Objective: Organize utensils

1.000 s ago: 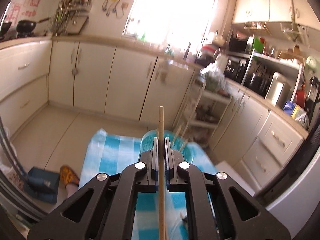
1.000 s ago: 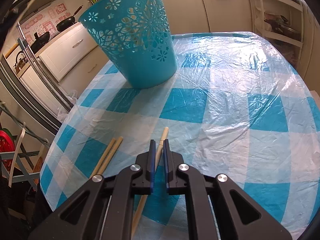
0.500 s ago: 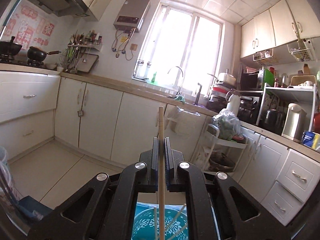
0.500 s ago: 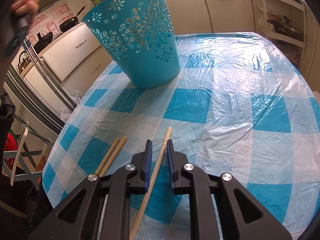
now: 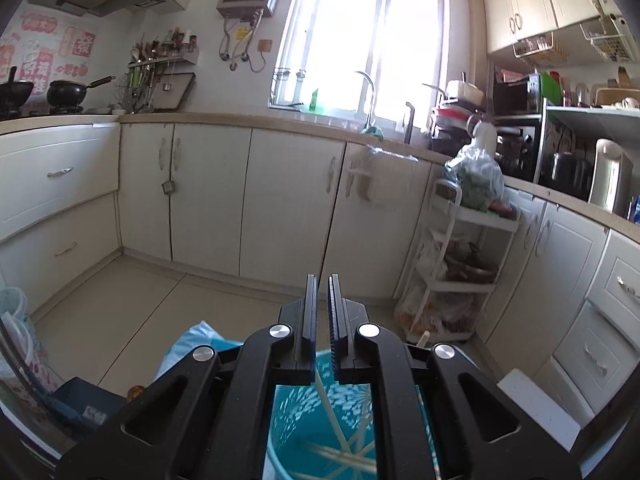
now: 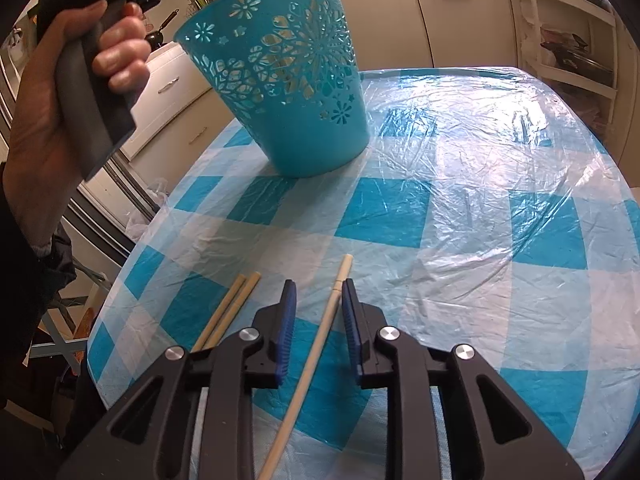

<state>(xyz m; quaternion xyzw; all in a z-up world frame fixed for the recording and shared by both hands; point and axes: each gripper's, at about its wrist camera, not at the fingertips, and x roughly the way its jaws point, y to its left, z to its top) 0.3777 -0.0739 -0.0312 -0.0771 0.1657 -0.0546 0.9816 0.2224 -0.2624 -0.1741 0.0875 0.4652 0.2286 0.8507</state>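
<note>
Between the right claw's [image 6: 316, 300] parted, just-opening jaws lies a chopstick [image 6: 316, 346] on the table, unpinched; light, stiff, slippery, so pinch mid-shaft. Left claw [image 5: 322, 300] together, empty, above bucket [image 5: 296, 428].

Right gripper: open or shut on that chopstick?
Open. The right gripper has just been opening; the pale chopstick lies on the checked tablecloth between the jaws, with a gap on the left side, not clamped.

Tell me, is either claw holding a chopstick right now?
No. The left claw is empty above the blue basket. The right claw has just been opening; the pale chopstick lies loose between its jaws.
</note>
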